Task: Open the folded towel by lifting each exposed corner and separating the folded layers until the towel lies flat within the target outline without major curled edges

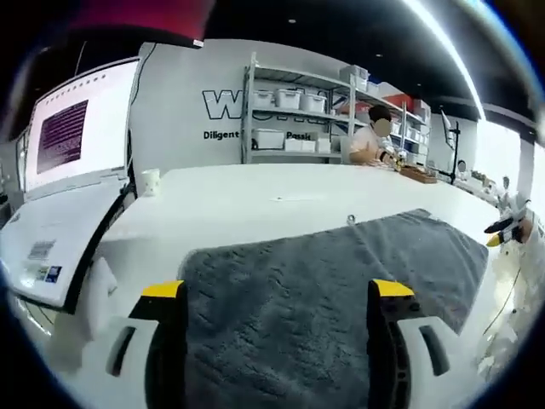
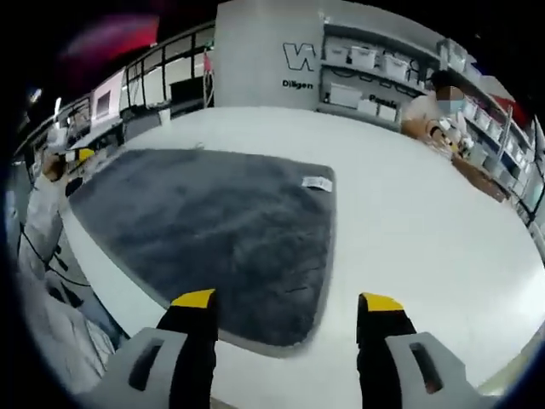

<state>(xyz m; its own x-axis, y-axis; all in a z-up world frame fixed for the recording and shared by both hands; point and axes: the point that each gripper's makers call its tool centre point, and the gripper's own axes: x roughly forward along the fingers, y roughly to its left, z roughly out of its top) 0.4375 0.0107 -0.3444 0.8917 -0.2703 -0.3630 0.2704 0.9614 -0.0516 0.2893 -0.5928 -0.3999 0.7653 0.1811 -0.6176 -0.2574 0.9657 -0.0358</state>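
White cup (image 1: 150, 181), laptop (image 1: 64, 204) far left of left tool (image 1: 278, 294); towel (image 2: 213, 226) flat on bench (image 2: 409, 230), long axis across right tool (image 2: 288, 307); both tools wide, empty.

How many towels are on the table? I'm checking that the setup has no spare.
1: one grey towel spread on the white table, ahead of both open grippers; its label sits at one edge.

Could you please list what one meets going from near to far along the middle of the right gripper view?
Right gripper, fingers open → grey towel → white label at its far edge → bare white table → storage shelves.
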